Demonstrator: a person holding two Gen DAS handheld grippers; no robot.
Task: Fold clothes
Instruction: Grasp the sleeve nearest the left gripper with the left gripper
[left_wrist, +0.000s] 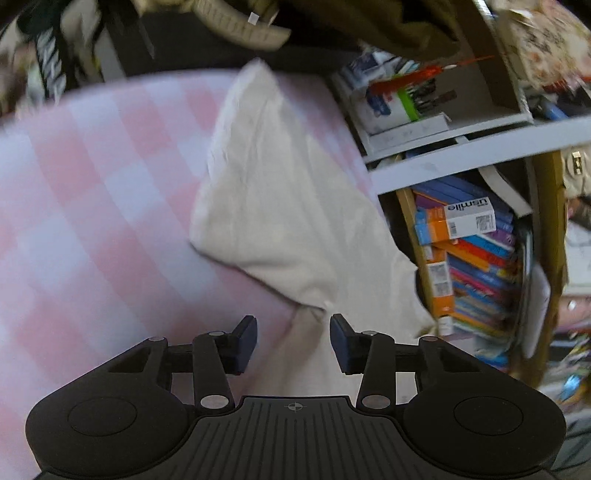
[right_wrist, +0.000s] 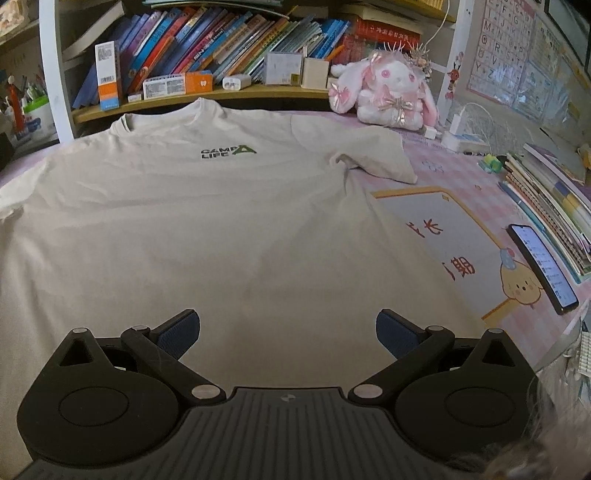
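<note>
The beige T-shirt (right_wrist: 207, 221) is seen spread flat, logo up, before the bookshelf (right_wrist: 207, 92), its sleeve (left_wrist: 288, 206) lying just ahead of the parted left gripper (left_wrist: 293, 338), the right gripper (right_wrist: 288, 332) held wide above the hem, so cloth should be pinched cleanly at an edge.

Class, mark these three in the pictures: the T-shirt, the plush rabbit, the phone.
T-shirt (right_wrist: 207, 221): right wrist view, on the chest below the printed logo.
Plush rabbit (right_wrist: 384, 92): right wrist view, on its body below the face.
Phone (right_wrist: 541, 267): right wrist view, on the lit screen.
</note>
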